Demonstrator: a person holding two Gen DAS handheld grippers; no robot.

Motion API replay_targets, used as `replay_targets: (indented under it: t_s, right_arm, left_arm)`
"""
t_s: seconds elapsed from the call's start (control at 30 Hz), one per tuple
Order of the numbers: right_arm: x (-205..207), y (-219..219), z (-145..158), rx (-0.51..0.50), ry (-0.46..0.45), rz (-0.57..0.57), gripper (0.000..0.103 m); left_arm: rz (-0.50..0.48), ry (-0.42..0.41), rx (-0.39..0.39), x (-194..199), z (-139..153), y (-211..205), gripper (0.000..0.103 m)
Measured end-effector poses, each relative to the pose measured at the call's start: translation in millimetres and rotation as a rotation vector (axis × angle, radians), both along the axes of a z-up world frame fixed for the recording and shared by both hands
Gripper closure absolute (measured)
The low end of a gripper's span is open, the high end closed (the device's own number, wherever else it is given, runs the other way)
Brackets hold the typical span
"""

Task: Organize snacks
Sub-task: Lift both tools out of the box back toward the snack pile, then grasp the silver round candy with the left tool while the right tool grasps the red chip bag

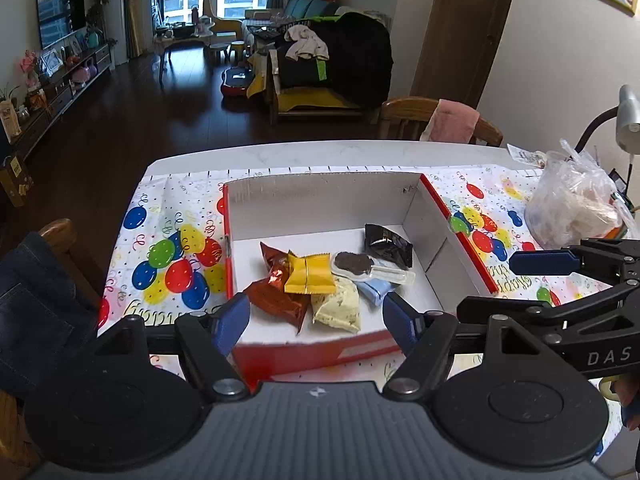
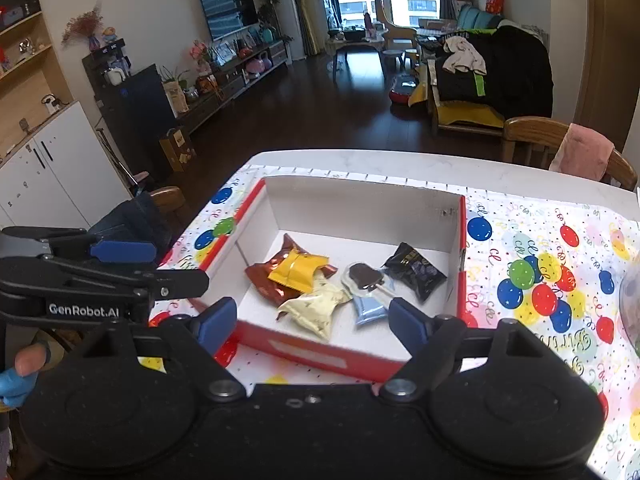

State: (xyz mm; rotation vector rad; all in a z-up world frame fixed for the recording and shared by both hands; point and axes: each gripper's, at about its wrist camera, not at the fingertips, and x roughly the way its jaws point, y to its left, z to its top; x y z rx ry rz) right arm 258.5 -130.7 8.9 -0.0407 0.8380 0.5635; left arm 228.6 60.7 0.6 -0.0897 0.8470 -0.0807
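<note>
In the middle of both views stands a shallow cardboard box with red outer walls and a white inside [image 1: 424, 216], set on a paper tablecloth printed with coloured balloons [image 1: 172, 256], and all the snacks that I can see lie together on its floor, toward the near wall. There is a glossy red-brown foil packet [image 1: 280, 300], a small yellow foil pillow packet [image 1: 309, 276] lying on top of it, a cream-coloured speckled soft packet [image 1: 340, 308] touching the yellow one from below, a pale blue small packet [image 1: 374, 290], a clear plastic blister with a brown chocolate shape on a stick [image 1: 360, 265] which rests over the blue one, and a black crinkled wrapper [image 1: 387, 244] a little apart, at the right and farther back. The left gripper [image 1: 316, 320] hovers before the near wall with its blue pads wide apart and nothing between them; the right gripper [image 2: 312, 320] hangs in the same manner in its own view, also spread open and empty. I think these packets are very light and soft, the foil is slippery and bends easily, so a pinch on the flat sealed end or across the narrow middle would be the safest. The chocolate in the blister seems fragile; it is better to take it by the stick part. At the right edge of the left view a crumpled clear plastic bag [image 1: 576, 204] sits on the tablecloth; what is inside I cannot tell.
</note>
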Motion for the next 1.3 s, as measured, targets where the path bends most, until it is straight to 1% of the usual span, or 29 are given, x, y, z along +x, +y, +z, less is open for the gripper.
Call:
replay_targets:
  t_s: [0.07, 0.2, 0.37, 0.57, 0.73, 0.9, 1.1, 1.2, 1.3]
  right_arm:
    - [-10, 0, 1, 0.007, -0.015, -0.003, 0.007]
    - [-26, 0, -2, 0.006, -0.025, -0.010, 0.006]
    - [-45, -3, -13, 0.007, -0.025, -0.015, 0.000]
    - [-66, -7, -35, -0.028, -0.011, -0.027, 0.000]
    - [-76, -18, -60, -0.052, 0.048, -0.052, 0.000]
    - [-82, -28, -90, -0.084, 0.111, -0.084, 0.001]
    - [-86, -32, -117, -0.123, 0.150, -0.106, 0.003]
    - [-85, -30, -128, -0.155, 0.150, -0.119, 0.004]
    - [-81, -25, -135, -0.162, 0.163, -0.135, 0.005]
  left_arm:
    - [-0.002, -0.010, 0.002, -9, 0, 3, 0.030]
    - [-0.007, -0.022, -0.008, -27, -2, 8, 0.026]
    - [-0.007, -0.030, 0.033, -49, -11, 14, 0.025]
    - [0.009, 0.037, 0.011, -67, -36, 27, 0.025]
    - [0.011, 0.104, 0.018, -79, -62, 34, 0.025]
    - [0.002, 0.171, 0.008, -86, -88, 39, 0.025]
    - [-0.030, 0.225, 0.032, -95, -113, 38, 0.025]
    - [-0.036, 0.240, 0.056, -98, -123, 36, 0.025]
    - [-0.035, 0.250, 0.067, -101, -130, 36, 0.025]
